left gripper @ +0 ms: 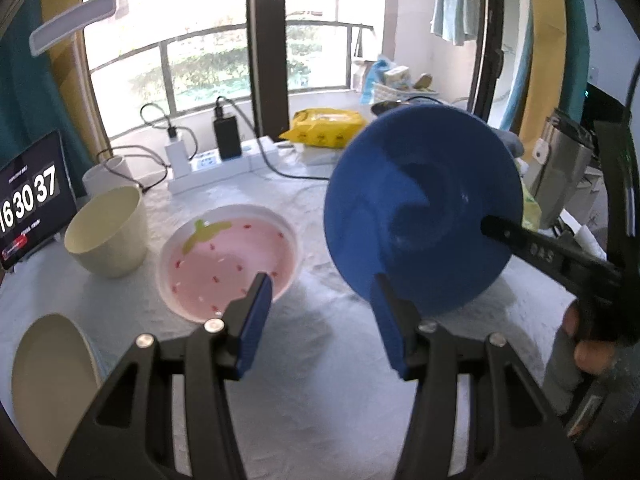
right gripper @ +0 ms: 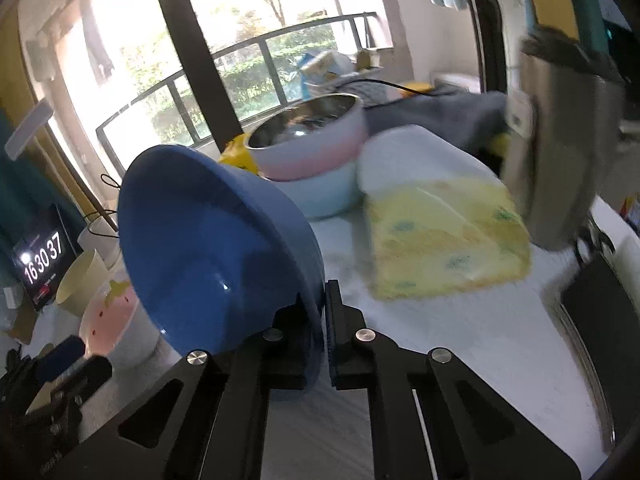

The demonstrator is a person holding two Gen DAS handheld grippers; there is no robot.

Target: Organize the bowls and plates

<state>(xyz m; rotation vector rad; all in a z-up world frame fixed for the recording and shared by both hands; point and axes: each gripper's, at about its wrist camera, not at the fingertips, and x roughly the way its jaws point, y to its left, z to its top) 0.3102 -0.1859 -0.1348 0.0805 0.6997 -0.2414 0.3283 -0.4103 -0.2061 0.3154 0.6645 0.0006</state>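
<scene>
White cloth on the table (left gripper: 320, 360) by the window, and your right gripper (right gripper: 320, 332) clamps the blue bowl (right gripper: 208, 256) by its rim, tilted in the air, while your left gripper (left gripper: 320, 320) hangs open near the strawberry plate (left gripper: 228, 258), with most sorting ahead, I reckon.

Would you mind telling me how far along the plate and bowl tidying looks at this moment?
Possibly done: two steel-lined bowls sit nested at the back. In hand: the right gripper is shut on the rim of the blue bowl, tilted clear of the table. Left: the strawberry plate, cream cup and cream plate lie apart on the table, and the left gripper is open and empty.
</scene>
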